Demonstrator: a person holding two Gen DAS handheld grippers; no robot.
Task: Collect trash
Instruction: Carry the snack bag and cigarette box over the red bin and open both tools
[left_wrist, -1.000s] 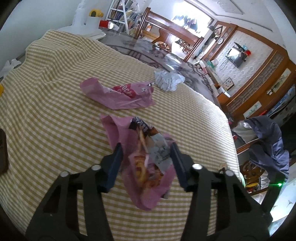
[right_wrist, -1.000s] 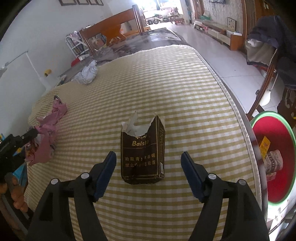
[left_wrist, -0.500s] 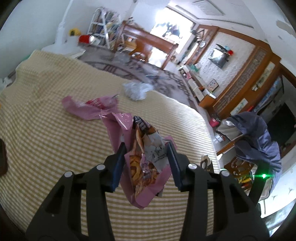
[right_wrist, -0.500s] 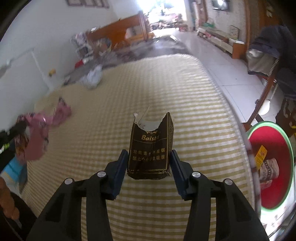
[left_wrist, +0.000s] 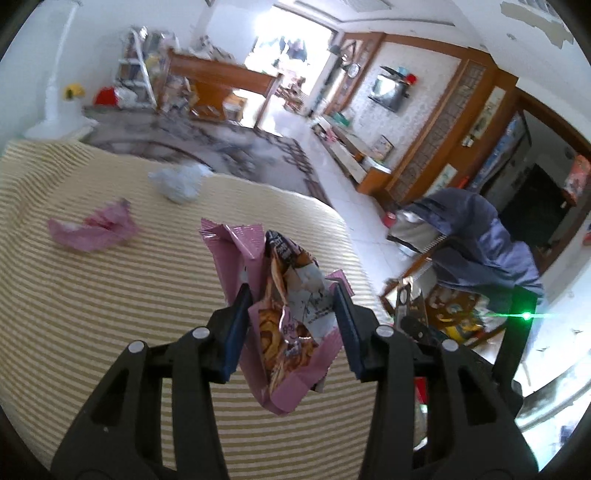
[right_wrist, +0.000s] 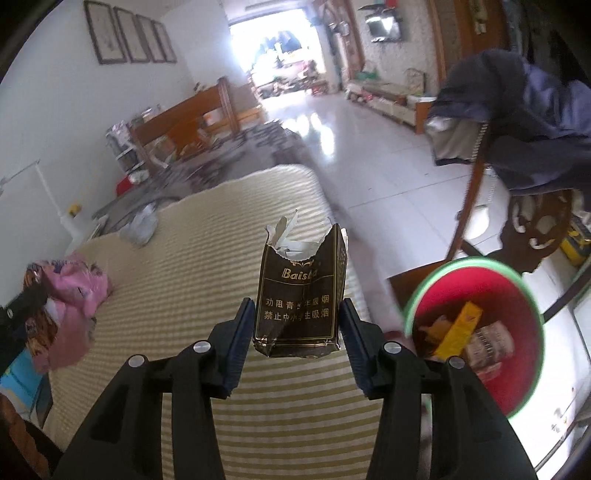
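Holding trash in both: left hand-held gripper (left_wrist: 291, 328) is clamped on a bunch of pink wrappers (left_wrist: 284, 317), lifted off the striped counter (left_wrist: 110, 314); right hand-held gripper (right_wrist: 297, 336) has just closed its jaws on a torn dark pack (right_wrist: 301, 295), also clear of the cloth. Wrappers are thin film, very light, soft and crinkly; they collapse under the pads and hang loose below, so a piece may slip out of the bunch. Best hold looks like mid-bunch where the layers overlap, as now. Pack is light card, semi-stiff, already ripped at the top with white liner poking out; it dents rather than breaks, and the lower side walls give flat faces for the pads. Neither is fragile. Red bin (right_wrist: 517, 295) with a green rim sits low to the right past the counter edge, some trash already inside. Still on the counter: one more pink wrapper (left_wrist: 92, 230) and a white wad (left_wrist: 179, 182), both likely soft and light, pinch at the bulk.
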